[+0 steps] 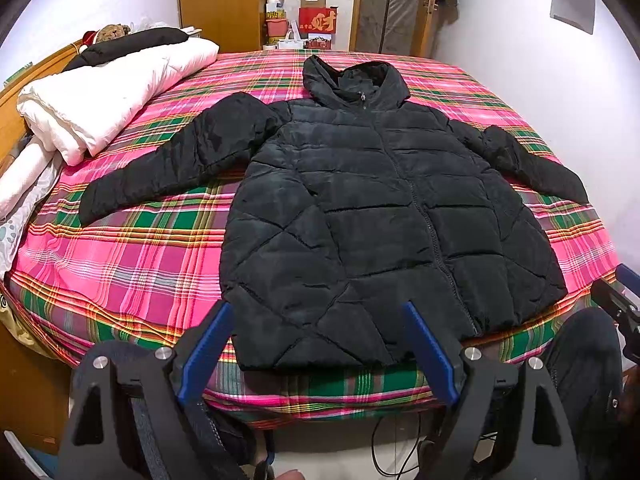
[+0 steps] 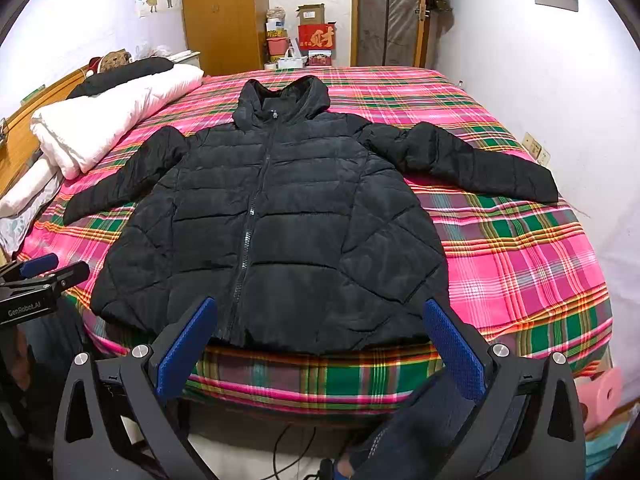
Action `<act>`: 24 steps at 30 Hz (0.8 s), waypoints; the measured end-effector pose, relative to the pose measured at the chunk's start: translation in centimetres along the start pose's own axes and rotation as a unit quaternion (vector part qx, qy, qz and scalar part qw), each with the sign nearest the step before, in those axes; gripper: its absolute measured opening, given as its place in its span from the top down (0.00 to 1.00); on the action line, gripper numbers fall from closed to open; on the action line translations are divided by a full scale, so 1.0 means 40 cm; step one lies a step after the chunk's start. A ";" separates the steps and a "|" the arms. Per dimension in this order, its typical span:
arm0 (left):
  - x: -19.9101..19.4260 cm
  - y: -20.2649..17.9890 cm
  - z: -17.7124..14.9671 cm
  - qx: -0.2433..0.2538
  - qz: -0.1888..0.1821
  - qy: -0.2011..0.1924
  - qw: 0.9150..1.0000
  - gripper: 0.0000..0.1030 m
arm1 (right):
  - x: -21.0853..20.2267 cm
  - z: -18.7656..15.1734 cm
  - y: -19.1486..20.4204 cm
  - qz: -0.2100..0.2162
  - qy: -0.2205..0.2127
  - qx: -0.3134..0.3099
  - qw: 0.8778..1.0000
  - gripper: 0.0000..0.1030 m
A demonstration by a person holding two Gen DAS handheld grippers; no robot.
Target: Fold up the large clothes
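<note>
A black quilted hooded jacket (image 1: 372, 216) lies flat, front up and zipped, on the plaid bed (image 1: 132, 248), both sleeves spread out to the sides and the hood at the far end. It also shows in the right wrist view (image 2: 280, 224). My left gripper (image 1: 318, 312) is open and empty, held off the bed's near edge in front of the jacket's hem. My right gripper (image 2: 320, 308) is open and empty, also just short of the hem. The right gripper shows at the right edge of the left wrist view (image 1: 620, 300), and the left gripper at the left edge of the right wrist view (image 2: 40, 276).
A folded white quilt (image 1: 108, 96) with a black garment on it lies along the bed's left side by the wooden headboard (image 1: 24, 80). Boxes and bags (image 1: 304, 20) stand beyond the far end. A white wall (image 2: 540, 80) borders the right side. Cables (image 1: 384, 448) lie on the floor below.
</note>
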State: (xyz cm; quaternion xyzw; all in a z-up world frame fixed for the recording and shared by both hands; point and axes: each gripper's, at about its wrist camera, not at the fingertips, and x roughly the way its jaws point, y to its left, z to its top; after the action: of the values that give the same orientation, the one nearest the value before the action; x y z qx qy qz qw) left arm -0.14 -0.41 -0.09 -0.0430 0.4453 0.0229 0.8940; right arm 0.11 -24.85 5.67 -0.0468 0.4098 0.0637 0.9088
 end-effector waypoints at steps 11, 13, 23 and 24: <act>0.002 -0.001 -0.002 -0.004 -0.006 0.003 1.000 0.15 | 0.002 0.000 0.002 0.000 0.001 -0.001 1.000 0.01; 0.002 0.000 0.000 -0.004 -0.006 0.003 1.000 0.15 | 0.002 0.000 0.002 0.000 0.001 -0.002 1.000 0.01; 0.004 -0.001 0.001 -0.006 -0.010 0.006 1.000 0.15 | 0.004 -0.002 0.007 -0.001 0.002 -0.005 1.000 0.01; 0.004 -0.001 0.000 -0.007 -0.010 0.006 1.000 0.15 | 0.004 -0.002 0.007 -0.001 0.002 -0.005 1.000 0.01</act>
State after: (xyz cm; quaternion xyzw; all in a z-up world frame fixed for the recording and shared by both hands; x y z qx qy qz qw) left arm -0.03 -0.45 -0.22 -0.0540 0.4503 0.0164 0.8911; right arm 0.11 -24.58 5.49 -0.0518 0.4111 0.0649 0.9078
